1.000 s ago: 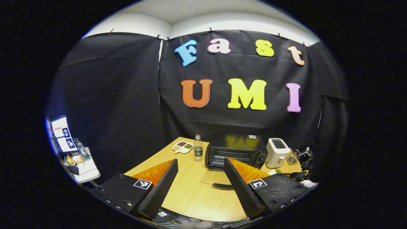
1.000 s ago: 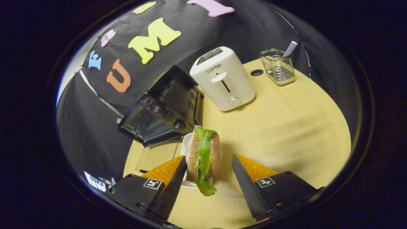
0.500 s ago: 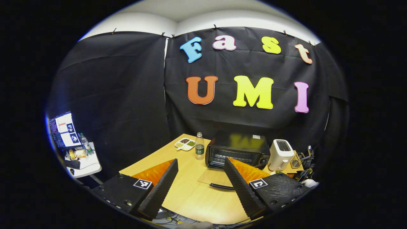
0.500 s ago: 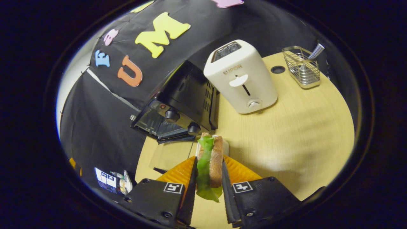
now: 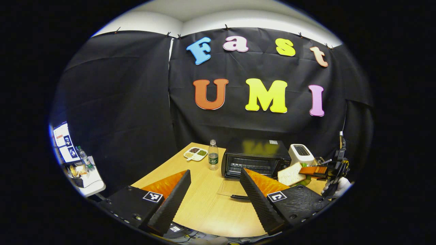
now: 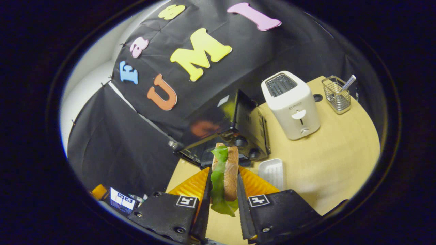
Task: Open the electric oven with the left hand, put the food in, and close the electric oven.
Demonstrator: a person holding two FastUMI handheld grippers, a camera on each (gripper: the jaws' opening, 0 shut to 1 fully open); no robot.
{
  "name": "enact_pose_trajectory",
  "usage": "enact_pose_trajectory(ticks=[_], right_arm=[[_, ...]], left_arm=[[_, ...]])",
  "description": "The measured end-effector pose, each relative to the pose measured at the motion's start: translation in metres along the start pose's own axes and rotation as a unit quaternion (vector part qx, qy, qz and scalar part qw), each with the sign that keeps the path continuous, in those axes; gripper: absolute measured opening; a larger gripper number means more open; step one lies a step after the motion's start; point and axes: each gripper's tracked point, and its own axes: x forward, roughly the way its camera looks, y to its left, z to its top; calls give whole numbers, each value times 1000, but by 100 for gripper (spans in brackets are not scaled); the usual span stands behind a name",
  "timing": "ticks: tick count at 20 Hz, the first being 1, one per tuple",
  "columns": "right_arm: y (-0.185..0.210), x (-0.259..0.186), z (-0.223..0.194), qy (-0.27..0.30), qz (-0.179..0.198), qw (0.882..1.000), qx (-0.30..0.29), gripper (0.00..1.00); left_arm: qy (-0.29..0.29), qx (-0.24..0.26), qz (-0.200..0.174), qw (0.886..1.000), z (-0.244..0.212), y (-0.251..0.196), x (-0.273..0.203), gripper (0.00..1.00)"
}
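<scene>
Lifted off its white tray (image 6: 271,172) since a second ago, the sandwich (image 6: 224,172) sits clamped between the right gripper (image 6: 222,200) fingers, above the table before the open oven (image 5: 253,160). The left gripper (image 5: 214,194) hangs wide open, empty.

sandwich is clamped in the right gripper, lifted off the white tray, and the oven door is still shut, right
Not quite: the oven door lies open, flat on the table, as the left gripper view shows. The rest holds: the right gripper clamps the sandwich, lifted off the white tray.

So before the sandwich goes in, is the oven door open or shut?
Open. In the left gripper view the oven has its glass door folded down flat onto the table, handle at the near edge.
</scene>
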Motion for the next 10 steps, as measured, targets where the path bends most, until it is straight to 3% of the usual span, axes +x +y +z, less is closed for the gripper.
enact_pose_trajectory(ticks=[6, 10], right_arm=[[54, 56, -42, -83, -9, 992, 97, 41], [62, 107, -63, -128, -32, 981, 140, 41]], left_arm=[[17, 47, -53, 997, -1, 33, 7, 95], [17, 48, -72, 996, 6, 53, 10, 95]])
